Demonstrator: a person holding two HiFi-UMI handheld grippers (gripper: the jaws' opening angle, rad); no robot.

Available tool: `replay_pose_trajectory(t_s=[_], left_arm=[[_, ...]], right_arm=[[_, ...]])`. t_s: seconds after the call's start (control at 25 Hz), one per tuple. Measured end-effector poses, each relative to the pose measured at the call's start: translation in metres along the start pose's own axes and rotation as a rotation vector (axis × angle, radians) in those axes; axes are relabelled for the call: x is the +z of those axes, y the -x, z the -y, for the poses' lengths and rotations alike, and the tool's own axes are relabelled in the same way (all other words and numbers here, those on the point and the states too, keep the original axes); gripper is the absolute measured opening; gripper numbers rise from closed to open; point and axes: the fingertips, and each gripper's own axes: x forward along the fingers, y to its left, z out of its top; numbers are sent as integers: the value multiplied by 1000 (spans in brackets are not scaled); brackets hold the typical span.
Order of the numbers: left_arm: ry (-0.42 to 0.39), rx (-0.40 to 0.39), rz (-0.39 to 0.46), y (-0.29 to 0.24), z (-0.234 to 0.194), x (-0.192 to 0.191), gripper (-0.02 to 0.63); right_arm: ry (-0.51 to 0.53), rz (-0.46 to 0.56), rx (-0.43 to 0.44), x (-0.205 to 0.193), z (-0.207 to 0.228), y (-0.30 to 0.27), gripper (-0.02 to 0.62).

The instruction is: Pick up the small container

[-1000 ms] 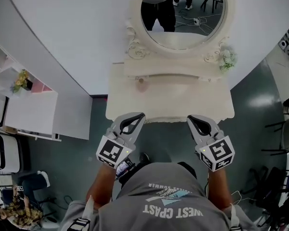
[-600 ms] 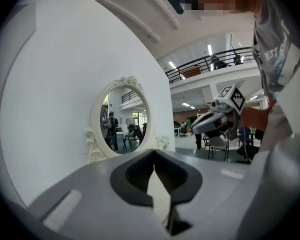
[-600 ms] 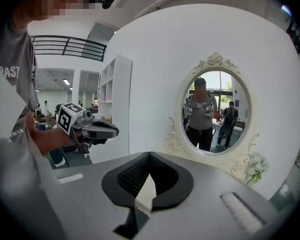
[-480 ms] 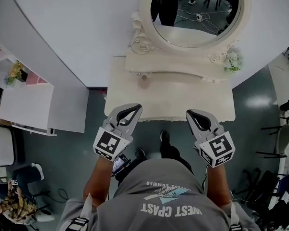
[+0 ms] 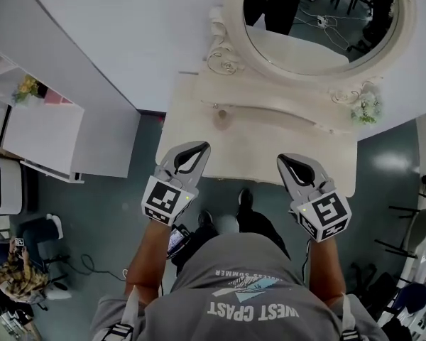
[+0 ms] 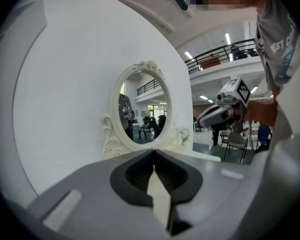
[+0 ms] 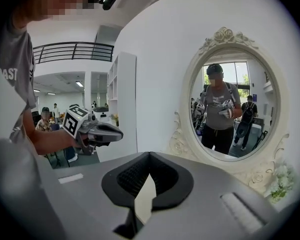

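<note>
Cream vanity tabletop [image 5: 270, 146] below oval mirror [image 5: 319, 27]: one small container [image 5: 222, 117], back-left near the mirror's base; probably light, rigid, smooth, best pinched across its sides; left gripper [image 5: 197, 150] and right gripper [image 5: 285, 160] fingers closed, empty, well short.

The oval mirror [image 5: 319, 20] is cut off by the head view's top edge. A small round thing [image 5: 222, 117] on the dressing table [image 5: 270, 148] is too small to be identified. In the gripper views the tabletop is largely hidden behind the left gripper [image 6: 154, 153] and right gripper [image 7: 149, 156].
</note>
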Motion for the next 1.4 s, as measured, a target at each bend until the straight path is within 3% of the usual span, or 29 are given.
replay_pose_trajectory(t_s=[0.48, 1.04, 1.4], left_arm=[[47, 53, -112, -88, -38, -71, 3], [89, 112, -190, -163, -79, -159, 3], [103, 123, -233, -197, -89, -203, 41]], right_arm=[[-47, -89, 85, -41, 54, -58, 2], [-118, -201, 123, -107, 89, -105, 2], [-155, -253, 141, -134, 97, -122, 2]])
